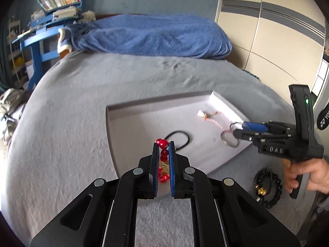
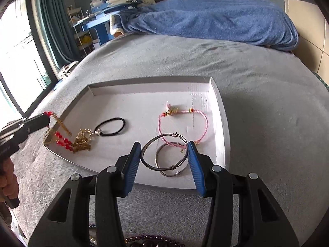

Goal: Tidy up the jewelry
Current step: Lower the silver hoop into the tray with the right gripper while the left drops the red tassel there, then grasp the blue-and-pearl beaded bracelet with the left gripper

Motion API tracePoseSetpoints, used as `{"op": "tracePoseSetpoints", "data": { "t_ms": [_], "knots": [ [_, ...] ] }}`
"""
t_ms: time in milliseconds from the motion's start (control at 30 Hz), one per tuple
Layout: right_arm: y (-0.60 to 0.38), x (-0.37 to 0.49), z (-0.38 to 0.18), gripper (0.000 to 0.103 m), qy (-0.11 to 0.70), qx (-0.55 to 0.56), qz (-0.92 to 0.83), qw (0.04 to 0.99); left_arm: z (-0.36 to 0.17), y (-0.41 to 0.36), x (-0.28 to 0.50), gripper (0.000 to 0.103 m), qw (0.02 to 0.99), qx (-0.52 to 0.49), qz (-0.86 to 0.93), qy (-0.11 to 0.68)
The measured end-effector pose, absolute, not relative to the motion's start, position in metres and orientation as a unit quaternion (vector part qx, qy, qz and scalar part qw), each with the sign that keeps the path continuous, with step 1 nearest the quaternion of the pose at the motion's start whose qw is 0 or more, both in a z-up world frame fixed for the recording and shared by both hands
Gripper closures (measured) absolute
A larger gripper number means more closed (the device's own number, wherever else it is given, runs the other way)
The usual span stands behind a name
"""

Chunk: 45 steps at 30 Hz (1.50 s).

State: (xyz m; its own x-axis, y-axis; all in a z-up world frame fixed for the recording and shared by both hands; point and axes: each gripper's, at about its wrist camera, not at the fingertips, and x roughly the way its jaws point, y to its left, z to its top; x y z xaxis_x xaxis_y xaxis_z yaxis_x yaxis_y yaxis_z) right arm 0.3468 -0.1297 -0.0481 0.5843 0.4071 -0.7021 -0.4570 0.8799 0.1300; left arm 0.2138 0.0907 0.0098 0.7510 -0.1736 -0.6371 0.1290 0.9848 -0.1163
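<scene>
A white shallow tray (image 2: 221, 111) lies on the grey bed. My left gripper (image 1: 163, 144) is shut on a red-bead and gold necklace (image 1: 163, 156); in the right wrist view the necklace (image 2: 67, 139) hangs from it onto the tray's left corner. My right gripper (image 2: 164, 154) is open over the tray's near edge, its pads on either side of a dark metal bangle (image 2: 164, 153) that leans over a silver bangle (image 2: 174, 167). A pink cord bracelet (image 2: 183, 123) and a black hair tie (image 2: 111, 126) lie in the tray. The right gripper also shows in the left wrist view (image 1: 238, 128).
A black bead bracelet (image 1: 267, 187) lies on the bed right of the tray. Dark purple beads (image 2: 148, 239) lie just below my right gripper. A blue blanket (image 1: 152, 35) is heaped at the far end of the bed. A wardrobe (image 1: 267, 30) stands at the right.
</scene>
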Motion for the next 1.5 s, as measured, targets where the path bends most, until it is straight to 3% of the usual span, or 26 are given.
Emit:
{"op": "tracePoseSetpoints", "data": {
  "t_ms": [133, 367, 467, 533, 633, 1133, 1500],
  "knots": [
    [-0.129, 0.352, -0.055, 0.057, 0.396, -0.038, 0.236, 0.886, -0.002, 0.092, 0.214, 0.093, 0.93, -0.033, -0.071, 0.36],
    [-0.13, 0.353, -0.062, 0.056, 0.405, -0.045, 0.233, 0.883, -0.01, 0.089, 0.21, 0.077, 0.928, -0.033, -0.068, 0.366],
    [-0.131, 0.351, -0.062, 0.055, 0.403, -0.047, 0.235, 0.883, -0.009, 0.086, 0.204, 0.065, 0.93, -0.032, -0.069, 0.36],
    [-0.132, 0.348, -0.06, 0.043, 0.4, -0.047, 0.236, 0.884, -0.008, 0.083, 0.2, 0.052, 0.932, -0.031, -0.071, 0.354],
    [-0.136, 0.342, -0.058, 0.042, 0.391, -0.046, 0.238, 0.888, -0.008, 0.077, 0.191, 0.044, 0.935, -0.031, -0.074, 0.347],
    [-0.172, 0.278, -0.045, 0.042, 0.346, -0.018, 0.251, 0.904, -0.028, 0.05, 0.147, 0.032, 0.932, -0.041, -0.094, 0.347],
    [-0.193, 0.242, -0.069, 0.042, 0.35, 0.021, 0.23, 0.908, -0.035, 0.048, 0.129, 0.032, 0.936, -0.052, -0.078, 0.341]
  ]
}}
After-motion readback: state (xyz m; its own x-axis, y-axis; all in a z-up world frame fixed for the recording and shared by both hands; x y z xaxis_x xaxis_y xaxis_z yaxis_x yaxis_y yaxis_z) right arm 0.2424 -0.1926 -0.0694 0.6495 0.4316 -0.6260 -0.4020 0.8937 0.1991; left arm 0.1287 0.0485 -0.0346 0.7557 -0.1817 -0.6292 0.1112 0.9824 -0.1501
